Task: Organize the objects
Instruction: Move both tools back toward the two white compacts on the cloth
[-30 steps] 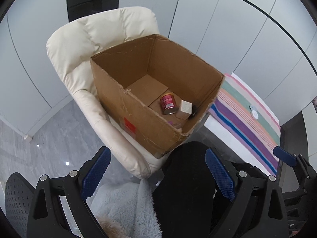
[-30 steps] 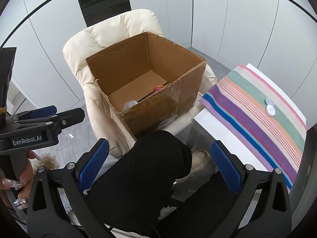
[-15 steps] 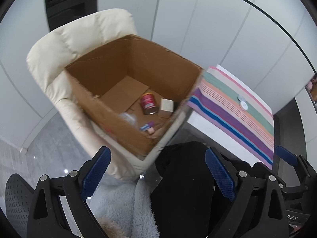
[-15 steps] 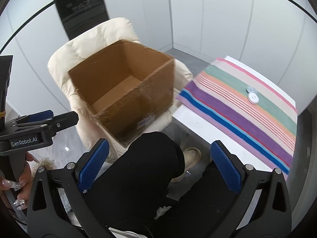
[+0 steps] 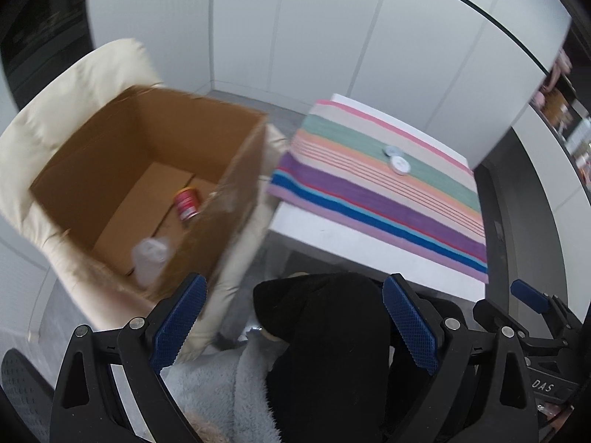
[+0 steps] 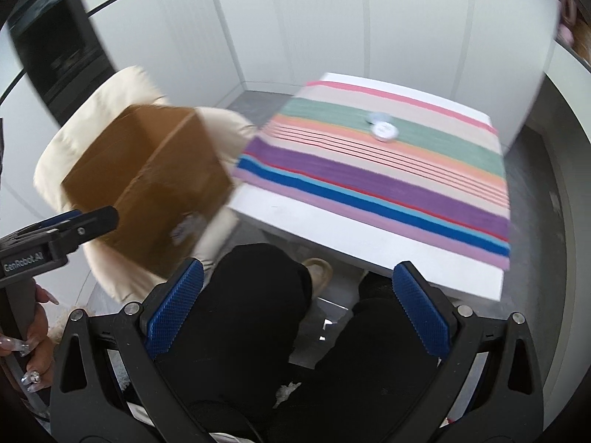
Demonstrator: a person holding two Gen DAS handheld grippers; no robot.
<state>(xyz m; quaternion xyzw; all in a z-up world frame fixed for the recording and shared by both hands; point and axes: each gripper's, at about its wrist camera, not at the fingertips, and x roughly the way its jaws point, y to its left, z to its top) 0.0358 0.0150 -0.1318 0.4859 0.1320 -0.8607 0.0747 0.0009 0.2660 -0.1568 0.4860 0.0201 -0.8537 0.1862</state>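
Open-topped brown cardboard box (image 5: 147, 170) sits on the seat of a cream padded armchair (image 5: 48, 118), flaps up, view a bit motion-blurred. Inside the box on its cardboard floor: a red cylindrical can (image 5: 187, 203) lying on its side near the right wall, and a clear plastic cup-like container (image 5: 148, 261) closer to the near corner, apart from the can; other contents not legible through blur. In the right wrist view only the outside wall of the box (image 6: 155, 181) shows, interior hidden. Just right of the armchair is a white low table (image 5: 325, 232) covered with a multicolour striped cloth (image 5: 373, 188); two small round white discs (image 5: 397, 160) rest on the green stripe, touching or overlapping, also seen at (image 6: 382, 127). Left gripper (image 5: 291, 326) has its blue-padded fingers wide apart, nothing between them, held above black-clad legs (image 5: 328, 350) and a grey fluffy fabric (image 5: 221, 387). Right gripper (image 6: 297, 310) likewise spread wide, empty, over the legs. A hand (image 6: 35, 336) grips the left gripper's handle at the left edge of the right wrist view.
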